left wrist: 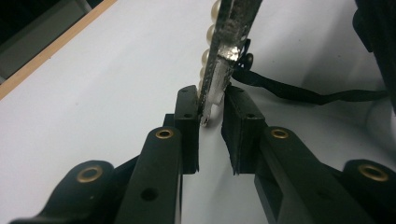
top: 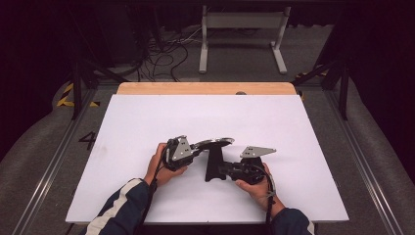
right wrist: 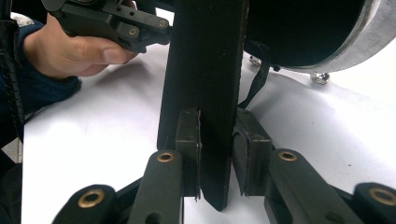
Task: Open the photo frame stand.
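Both grippers meet mid-surface [top: 147, 122]: right gripper [right wrist: 215, 154] fingers clamp a black strap [right wrist: 205, 70]; left gripper [left wrist: 211, 128] fingers pinch a pearl-edged silver piece [left wrist: 229, 42].

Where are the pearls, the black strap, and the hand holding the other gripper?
pearls [left wrist: 211, 29], left gripper view, on one bead beside the silvery edge.
black strap [right wrist: 205, 70], right gripper view, on its flat middle above the fingers.
hand [right wrist: 70, 53], right gripper view, on its curled knuckles at upper left.
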`<control>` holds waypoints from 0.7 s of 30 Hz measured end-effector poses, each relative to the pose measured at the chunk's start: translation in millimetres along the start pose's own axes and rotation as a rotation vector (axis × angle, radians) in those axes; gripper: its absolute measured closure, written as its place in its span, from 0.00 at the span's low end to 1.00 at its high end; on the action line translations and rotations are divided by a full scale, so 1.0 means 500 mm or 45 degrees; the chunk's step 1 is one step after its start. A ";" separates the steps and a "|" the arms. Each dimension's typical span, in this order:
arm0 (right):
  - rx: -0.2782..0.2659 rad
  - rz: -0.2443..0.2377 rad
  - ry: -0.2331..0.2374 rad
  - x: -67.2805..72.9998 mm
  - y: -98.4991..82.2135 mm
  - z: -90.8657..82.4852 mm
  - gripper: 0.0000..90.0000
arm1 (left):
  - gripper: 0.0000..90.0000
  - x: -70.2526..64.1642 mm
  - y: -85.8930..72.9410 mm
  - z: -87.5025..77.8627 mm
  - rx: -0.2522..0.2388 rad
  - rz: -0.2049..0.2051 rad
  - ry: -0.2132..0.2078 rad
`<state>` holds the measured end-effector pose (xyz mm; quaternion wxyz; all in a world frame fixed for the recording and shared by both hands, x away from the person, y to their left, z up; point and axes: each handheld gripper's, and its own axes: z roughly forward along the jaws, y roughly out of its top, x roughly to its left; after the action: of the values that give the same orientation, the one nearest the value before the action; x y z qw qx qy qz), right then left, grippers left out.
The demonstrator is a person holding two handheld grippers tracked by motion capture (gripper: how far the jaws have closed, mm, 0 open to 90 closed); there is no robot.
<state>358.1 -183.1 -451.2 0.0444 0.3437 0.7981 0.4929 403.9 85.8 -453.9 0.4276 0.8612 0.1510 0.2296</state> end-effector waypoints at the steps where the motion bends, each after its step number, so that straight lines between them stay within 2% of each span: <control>1: 0.000 -0.006 -0.004 0.000 0.000 0.000 0.82 | 0.85 0.000 0.000 0.000 -0.001 0.000 0.002; 14: 0.031 -0.109 -0.108 0.017 0.005 -0.004 0.81 | 0.85 0.002 -0.002 -0.004 -0.001 -0.011 -0.005; 21: -0.002 -0.187 -0.157 0.028 0.008 -0.023 0.81 | 0.84 0.003 -0.001 -0.016 -0.015 -0.019 -0.015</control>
<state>344.9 -182.3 -438.6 0.1297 0.3141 0.8165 0.4667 401.2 92.0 -449.6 0.4354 0.8587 0.1536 0.2222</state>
